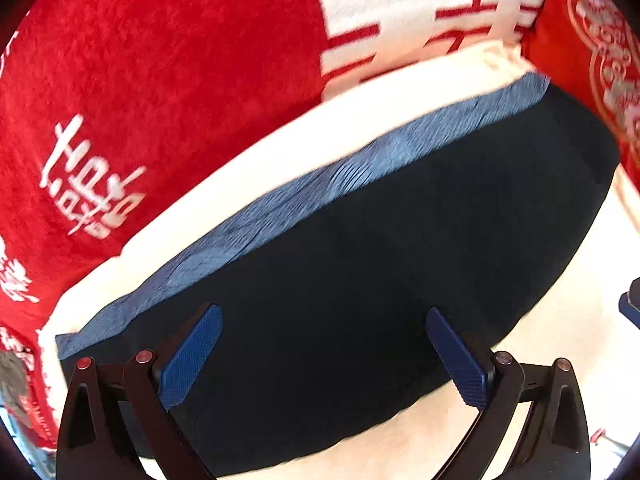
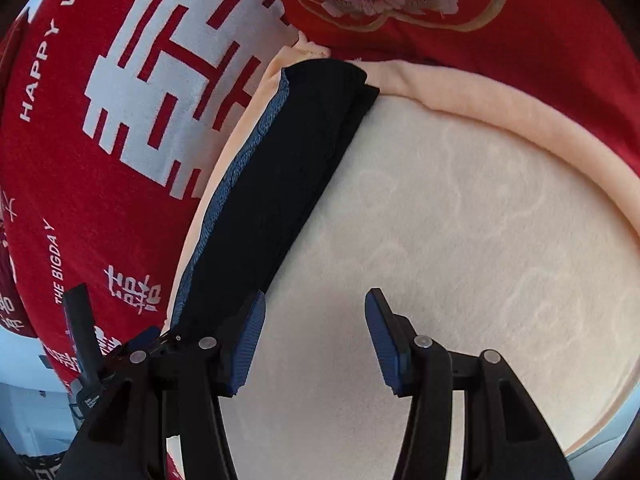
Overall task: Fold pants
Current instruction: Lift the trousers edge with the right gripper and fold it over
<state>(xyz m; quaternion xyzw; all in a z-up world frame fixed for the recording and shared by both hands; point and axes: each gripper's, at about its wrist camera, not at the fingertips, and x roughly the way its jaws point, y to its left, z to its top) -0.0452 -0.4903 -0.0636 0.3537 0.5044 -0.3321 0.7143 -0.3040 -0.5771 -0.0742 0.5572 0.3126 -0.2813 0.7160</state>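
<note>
Flanking the folded pants (image 2: pixel 280 184): red blanket (image 2: pixel 100 160), cream cushion (image 2: pixel 460 220).

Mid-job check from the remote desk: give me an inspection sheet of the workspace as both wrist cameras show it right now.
Surface: cream fleece blanket, with a peach raised edge.
Job's things: black pants lie as a long narrow strip on the blanket, blue waistband along one long side; both ends look squared off.
Clutter: nothing seen.
Grippers: left gripper open above the pants, holding nothing; right gripper open over bare blanket beside the pants' edge, holding nothing.
Cables: nothing seen.
Surroundings: red blanket with white lettering and a red floral-embroidered cushion border the cream blanket.
</note>
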